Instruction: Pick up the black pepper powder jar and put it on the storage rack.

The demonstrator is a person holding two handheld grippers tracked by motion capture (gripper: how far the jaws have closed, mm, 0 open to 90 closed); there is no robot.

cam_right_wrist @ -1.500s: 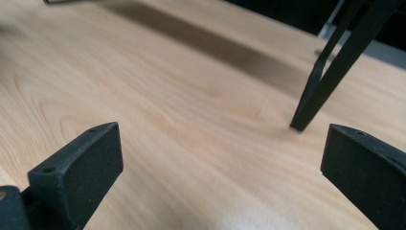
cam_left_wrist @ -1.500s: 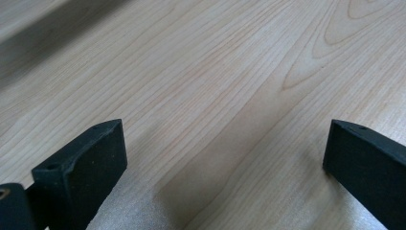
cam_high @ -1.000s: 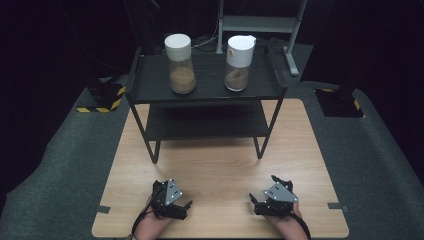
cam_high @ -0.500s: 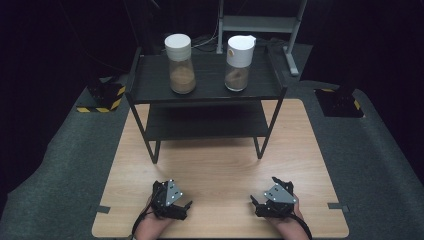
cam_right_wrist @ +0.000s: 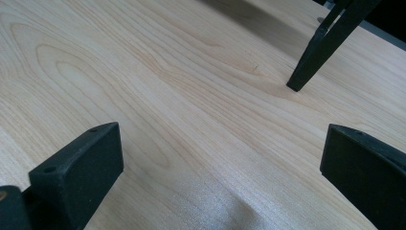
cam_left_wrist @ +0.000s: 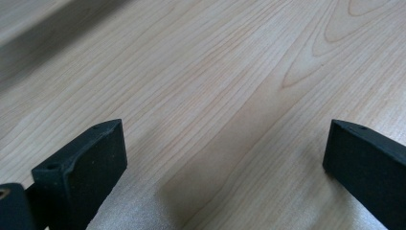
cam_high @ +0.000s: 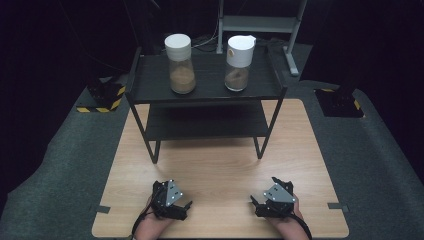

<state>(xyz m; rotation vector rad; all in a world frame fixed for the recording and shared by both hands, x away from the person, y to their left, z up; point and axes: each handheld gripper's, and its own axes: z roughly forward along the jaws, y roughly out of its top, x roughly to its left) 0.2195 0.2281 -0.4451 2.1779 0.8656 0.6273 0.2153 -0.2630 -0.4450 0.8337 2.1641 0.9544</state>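
Two clear jars with white lids stand on the top of a black two-tier shelf (cam_high: 150,82): the left jar (cam_high: 180,71) and the right jar (cam_high: 238,62), each part-filled with brown powder. My left gripper (cam_high: 184,208) rests near the table's front edge, open, its jaws wide apart over bare wood (cam_left_wrist: 225,143). My right gripper (cam_high: 256,204) sits at the front right, also open with nothing between its jaws (cam_right_wrist: 220,158). A black shelf leg (cam_right_wrist: 321,48) stands ahead of the right gripper.
The light wooden table (cam_high: 220,160) lies on grey carpet (cam_high: 65,165). The shelf's lower tier (cam_high: 205,122) is bare. Yellow-black striped bases (cam_high: 102,97) sit at the far left and far right. A grey metal stand (cam_high: 260,22) is behind the shelf.
Both grippers stay near the front edge; the right one has shifted very slightly. Nothing was picked up or let go.
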